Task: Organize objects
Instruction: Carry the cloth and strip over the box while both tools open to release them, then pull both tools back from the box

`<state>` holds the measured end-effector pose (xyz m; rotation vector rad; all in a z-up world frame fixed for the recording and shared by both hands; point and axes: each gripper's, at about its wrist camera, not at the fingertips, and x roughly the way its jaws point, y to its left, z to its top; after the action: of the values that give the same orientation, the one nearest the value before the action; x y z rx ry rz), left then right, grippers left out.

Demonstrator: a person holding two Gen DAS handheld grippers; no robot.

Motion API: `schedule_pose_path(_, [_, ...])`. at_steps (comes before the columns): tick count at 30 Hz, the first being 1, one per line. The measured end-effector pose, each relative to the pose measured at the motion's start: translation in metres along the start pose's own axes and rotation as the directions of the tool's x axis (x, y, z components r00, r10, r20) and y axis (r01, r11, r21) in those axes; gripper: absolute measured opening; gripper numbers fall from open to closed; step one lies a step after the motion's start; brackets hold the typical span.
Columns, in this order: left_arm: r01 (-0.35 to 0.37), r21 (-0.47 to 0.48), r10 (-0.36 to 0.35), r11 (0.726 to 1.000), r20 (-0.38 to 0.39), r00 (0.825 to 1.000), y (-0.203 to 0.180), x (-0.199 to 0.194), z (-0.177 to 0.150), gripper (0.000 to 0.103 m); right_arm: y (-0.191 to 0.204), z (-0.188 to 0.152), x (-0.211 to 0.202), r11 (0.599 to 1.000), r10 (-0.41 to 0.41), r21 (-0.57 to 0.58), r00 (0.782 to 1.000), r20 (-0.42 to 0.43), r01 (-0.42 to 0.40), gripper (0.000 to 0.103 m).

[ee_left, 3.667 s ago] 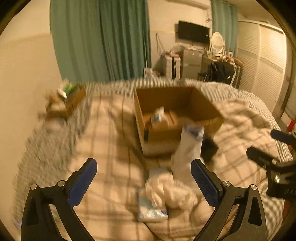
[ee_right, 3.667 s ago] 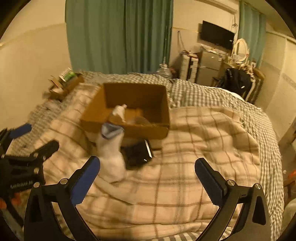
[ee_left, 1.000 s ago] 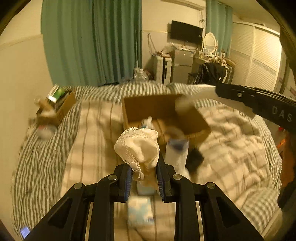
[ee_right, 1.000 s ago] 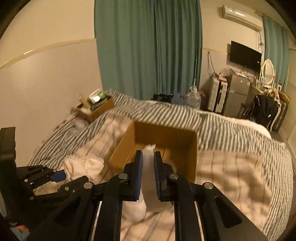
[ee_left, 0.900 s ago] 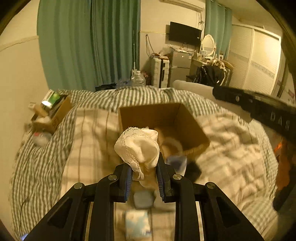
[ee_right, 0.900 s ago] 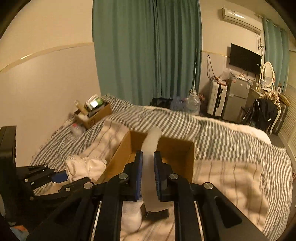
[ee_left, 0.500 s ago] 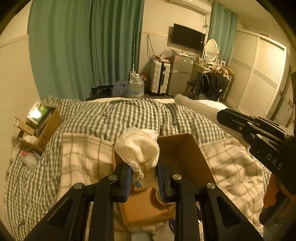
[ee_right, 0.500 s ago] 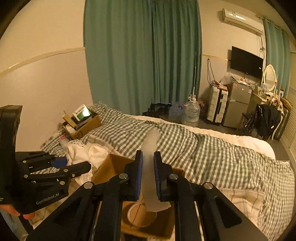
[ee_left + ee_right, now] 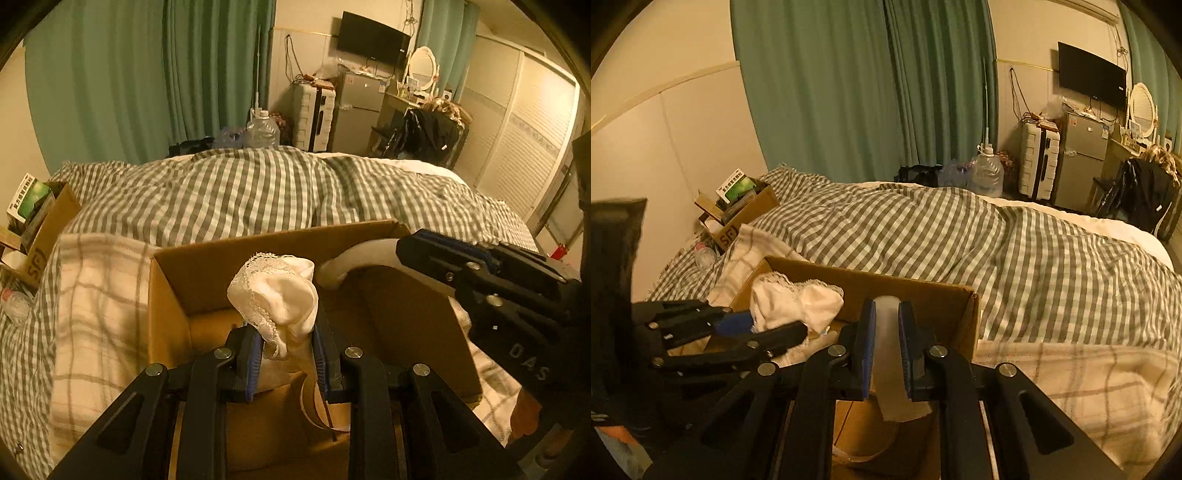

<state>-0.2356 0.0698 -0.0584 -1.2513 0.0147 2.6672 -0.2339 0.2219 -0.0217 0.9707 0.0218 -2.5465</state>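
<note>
Left claw (image 9: 284, 360) clamped tight on a bunched white lace-trimmed cloth (image 9: 275, 297), held above the open brown cardboard box (image 9: 173, 291). Right claw (image 9: 886, 356) pinched shut on a limp plain white sock (image 9: 886, 339), its end hanging into the same box. Claws side by side. Box sits on the bed's cream plaid blanket (image 9: 99, 295), grey-checked duvet (image 9: 923, 229) behind.

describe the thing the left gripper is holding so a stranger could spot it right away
On the bed sits an open cardboard box. Above it, the left gripper pinches a bunched white cloth. Its lace edging sets it apart from the smooth white piece held by the right gripper.
</note>
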Motion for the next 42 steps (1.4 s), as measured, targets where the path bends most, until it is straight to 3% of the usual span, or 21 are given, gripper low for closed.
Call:
schedule_pose_path(2, [-0.002, 0.004, 0.002, 1.000, 0.006, 1.000, 0.000, -0.004, 0.000, 0.028, -0.002, 0.001, -0.005, 1.000, 0.004, 0.017, 1.000, 0.015, -0.005, 0.019])
schedule_pose_path(3, [-0.005, 0.010, 0.004, 1.000, 0.011, 1.000, 0.000, -0.007, 0.001, 0.036, -0.003, 0.002, -0.009, 1.000, 0.007, 0.025, 1.000, 0.027, -0.008, 0.022])
schedule_pose_path(4, [-0.004, 0.017, 0.004, 1.000, 0.019, 1.000, 0.000, -0.012, 0.001, 0.054, -0.004, 0.004, -0.015, 0.999, 0.007, 0.035, 0.999, 0.040, -0.009, 0.028])
schedule_pose_path(5, [-0.013, 0.022, 0.012, 1.000, 0.031, 0.999, 0.000, -0.019, 0.002, 0.063, -0.005, 0.006, -0.024, 0.999, -0.005, 0.050, 0.998, 0.059, 0.002, 0.034])
schedule_pose_path(6, [-0.024, 0.024, 0.023, 0.999, 0.042, 0.999, 0.000, -0.025, 0.003, 0.076, -0.006, 0.009, -0.028, 0.998, -0.013, 0.059, 0.998, 0.068, 0.009, 0.050])
schedule_pose_path(7, [-0.036, 0.025, 0.034, 0.999, 0.052, 0.998, 0.000, -0.033, 0.002, 0.081, -0.003, 0.011, -0.036, 0.997, -0.025, 0.072, 0.997, 0.079, 0.019, 0.062])
schedule_pose_path(11, [-0.061, -0.009, 0.062, 0.998, 0.091, 0.994, 0.007, -0.073, -0.005, 0.085, 0.002, 0.020, -0.077, 0.993, -0.069, 0.098, 0.993, 0.101, 0.059, 0.066])
schedule_pose_path(13, [-0.064, -0.025, 0.067, 0.998, 0.105, 0.992, 0.011, -0.094, -0.009, 0.100, 0.008, 0.023, -0.097, 0.991, -0.109, 0.091, 0.989, 0.100, 0.100, 0.088])
schedule_pose_path(15, [-0.078, -0.041, 0.083, 0.996, 0.132, 0.988, 0.013, -0.118, -0.010, 0.101, 0.016, 0.028, -0.123, 0.984, -0.164, 0.094, 0.979, 0.118, 0.153, 0.098])
schedule_pose_path(18, [-0.090, -0.047, 0.096, 0.995, 0.153, 0.984, 0.018, -0.151, -0.017, 0.103, 0.030, 0.031, -0.161, 0.978, -0.200, 0.082, 0.970, 0.139, 0.190, 0.102])
schedule_pose_path(22, [-0.123, -0.043, 0.129, 0.991, 0.187, 0.974, 0.024, -0.193, -0.027, 0.103, 0.051, 0.028, -0.205, 0.966, -0.260, 0.052, 0.953, 0.157, 0.255, 0.103])
schedule_pose_path(28, [-0.163, -0.034, 0.166, 0.986, 0.211, 0.963, 0.027, -0.224, -0.058, 0.103, 0.082, -0.012, -0.239, 0.954, -0.299, 0.007, 0.946, 0.128, 0.300, 0.103])
schedule_pose_path(34, [-0.179, -0.028, 0.181, 0.984, 0.166, 0.969, 0.031, -0.209, -0.104, 0.103, 0.098, -0.072, -0.229, 0.945, -0.326, 0.023, 0.942, 0.080, 0.325, 0.103])
schedule_pose_path(42, [-0.167, -0.075, 0.172, 0.983, 0.060, 0.983, 0.043, -0.136, -0.168, 0.103, 0.097, -0.150, -0.148, 0.941, -0.335, 0.017, 0.939, -0.073, 0.337, 0.103])
